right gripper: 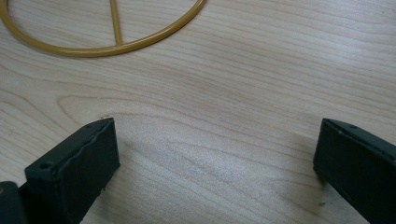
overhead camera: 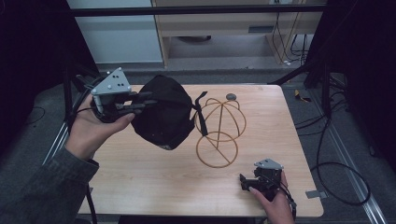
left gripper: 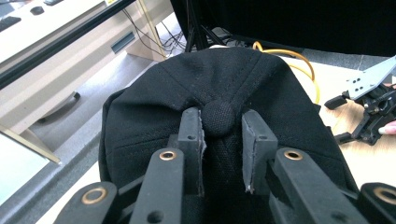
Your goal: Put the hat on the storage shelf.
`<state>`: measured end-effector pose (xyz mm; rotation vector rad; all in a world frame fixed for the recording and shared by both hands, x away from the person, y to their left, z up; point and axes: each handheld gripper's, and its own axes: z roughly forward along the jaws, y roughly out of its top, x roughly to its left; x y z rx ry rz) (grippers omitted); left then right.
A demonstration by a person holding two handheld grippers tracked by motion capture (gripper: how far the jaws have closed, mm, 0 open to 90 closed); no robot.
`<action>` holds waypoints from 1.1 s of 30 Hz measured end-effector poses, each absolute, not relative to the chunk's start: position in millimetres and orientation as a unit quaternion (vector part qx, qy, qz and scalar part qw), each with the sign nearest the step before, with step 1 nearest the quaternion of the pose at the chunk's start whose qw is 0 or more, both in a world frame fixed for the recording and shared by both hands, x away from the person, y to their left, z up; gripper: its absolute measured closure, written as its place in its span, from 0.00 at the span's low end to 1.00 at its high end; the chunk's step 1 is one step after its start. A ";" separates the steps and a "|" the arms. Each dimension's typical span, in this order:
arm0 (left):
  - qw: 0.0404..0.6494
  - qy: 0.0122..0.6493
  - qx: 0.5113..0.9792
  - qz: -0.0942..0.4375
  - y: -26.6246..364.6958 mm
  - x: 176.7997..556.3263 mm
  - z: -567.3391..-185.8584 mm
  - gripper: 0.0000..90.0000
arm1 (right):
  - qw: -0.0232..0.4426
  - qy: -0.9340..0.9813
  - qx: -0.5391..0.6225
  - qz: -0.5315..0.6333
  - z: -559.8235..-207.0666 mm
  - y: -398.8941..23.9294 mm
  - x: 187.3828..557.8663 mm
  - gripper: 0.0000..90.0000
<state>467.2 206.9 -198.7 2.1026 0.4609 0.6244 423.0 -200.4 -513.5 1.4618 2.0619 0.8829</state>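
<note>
Wooden table (overhead camera: pixel 154 177) below, the left gripper (left gripper: pixel 223 135) has its jaws clamped on the black cap (overhead camera: pixel 161 114) at its crown button, airborne. Just beyond the cap stands the wire hat stand (overhead camera: pixel 219 130), nearer this gripper. The right gripper (overhead camera: pixel 250 183) rests with its 2 jaws apart.

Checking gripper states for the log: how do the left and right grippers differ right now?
1. The left gripper is shut on the black cap, its jaws pinching the crown by the top button; the right gripper has jaws wide apart, nothing between them.
2. The left gripper is raised above the table; the right gripper sits low at the table's near edge, facing the wire stand.
Both are hand-held with black jaws.
</note>
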 end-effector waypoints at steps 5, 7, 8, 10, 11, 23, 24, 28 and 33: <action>0.432 0.184 0.847 0.250 200.3 469.2 -197.7 0.80 | 0.231 0.750 0.531 0.320 -513.6 -200.6 423.1 0.00; 0.430 0.183 0.848 0.251 197.4 470.6 -197.4 0.80 | 0.231 0.750 0.531 0.320 -513.5 -200.6 423.1 0.00; 0.430 0.182 0.848 0.251 195.4 471.2 -197.4 0.80 | 0.231 0.750 0.531 0.320 -513.6 -200.6 423.1 0.00; 0.430 0.181 0.849 0.249 192.0 471.9 -197.1 0.80 | 0.228 0.749 0.533 0.321 -513.1 -200.3 422.8 0.00; 0.429 0.179 0.850 0.249 190.8 472.4 -196.7 0.80 | 0.228 0.749 0.533 0.321 -513.1 -200.3 422.8 0.00; 0.421 0.168 0.856 0.250 171.6 476.9 -187.9 0.80 | 0.230 0.750 0.532 0.320 -513.6 -200.4 423.0 0.00; 0.422 0.168 0.855 0.249 169.7 477.6 -187.7 0.80 | 0.233 0.751 0.529 0.319 -513.8 -200.7 423.2 0.00; 0.423 0.167 0.856 0.245 162.6 480.1 -186.9 0.80 | 0.230 0.750 0.531 0.320 -513.5 -200.5 423.0 0.00; 0.425 0.161 0.856 0.246 153.4 478.8 -184.2 0.80 | 0.229 0.750 0.532 0.320 -513.4 -200.4 422.9 0.00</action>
